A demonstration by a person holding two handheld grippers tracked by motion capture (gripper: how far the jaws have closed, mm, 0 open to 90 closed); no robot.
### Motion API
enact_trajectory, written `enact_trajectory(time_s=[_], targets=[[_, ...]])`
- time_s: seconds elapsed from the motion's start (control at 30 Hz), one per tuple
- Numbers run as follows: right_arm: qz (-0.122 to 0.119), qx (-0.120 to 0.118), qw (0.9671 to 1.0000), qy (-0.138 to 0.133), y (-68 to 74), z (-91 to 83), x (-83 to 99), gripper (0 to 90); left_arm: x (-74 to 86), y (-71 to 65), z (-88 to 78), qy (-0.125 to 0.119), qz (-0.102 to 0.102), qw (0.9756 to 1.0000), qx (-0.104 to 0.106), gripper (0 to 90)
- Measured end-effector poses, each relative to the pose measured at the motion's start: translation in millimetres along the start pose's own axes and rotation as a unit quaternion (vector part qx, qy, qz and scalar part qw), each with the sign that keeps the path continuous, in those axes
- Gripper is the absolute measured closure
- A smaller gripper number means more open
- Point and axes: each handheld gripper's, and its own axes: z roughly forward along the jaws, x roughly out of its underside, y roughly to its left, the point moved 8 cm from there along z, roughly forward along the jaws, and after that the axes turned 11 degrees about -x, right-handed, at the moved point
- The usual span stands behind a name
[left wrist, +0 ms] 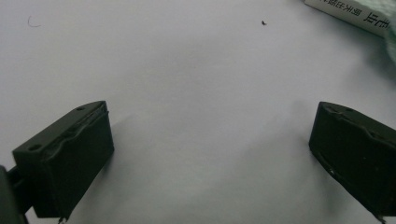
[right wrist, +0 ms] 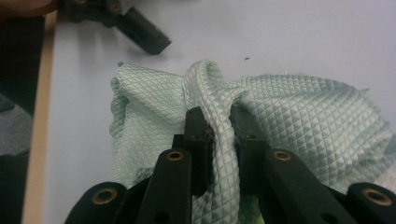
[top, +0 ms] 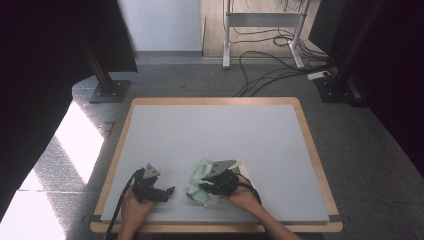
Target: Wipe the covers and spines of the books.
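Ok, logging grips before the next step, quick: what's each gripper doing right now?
Left gripper: open, nothing between its jaws.
Right gripper: closed on a fold of the pale green cloth.

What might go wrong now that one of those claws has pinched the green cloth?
1. The right gripper has its fingers shut on just one raised fold of the cloth; a pull might let the fold slip out.
2. The cloth lies partly on a white box, so dragging it could shift the box.
3. The left gripper rests open on the table, apart from the cloth, so nothing steadies the rest of it.
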Motion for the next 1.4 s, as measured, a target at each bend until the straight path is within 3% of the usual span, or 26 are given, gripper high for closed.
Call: enact_trajectory(time_s=[0.27,0.4,0.53,0.77,1.23,1.4], targets=[[-0.014,-0.006,0.9998,0.010,22.1,-8.6,11.3,77.3,-0.1,-0.1,0.1,-0.001,-0.001,1.0000,0.000,0.0],[-0.015,-0.002,0.9998,0.013,22.6,-13.7,16.4,77.3,-0.1,-0.1,0.1,-0.001,-0.001,1.0000,0.000,0.0],[0.007,0.006,0.9999,0.006,12.8,-25.5,25.5,77.5,-0.1,-0.1,0.0,0.000,-0.001,1.0000,0.000,0.0],[0.033,0.042,0.9985,-0.002,-8.6,-55.8,46.7,77.5,-0.1,0.0,0.1,0.000,-0.001,1.0000,0.000,0.0],[0.080,0.109,0.9905,-0.024,-40.2,-108.0,84.5,77.6,-0.1,-0.1,0.1,0.000,-0.001,1.0000,0.000,0.0],[0.092,0.116,0.9885,-0.032,-44.2,-115.7,90.6,77.6,-0.1,-0.2,0.1,0.000,-0.001,1.0000,0.001,0.0]])
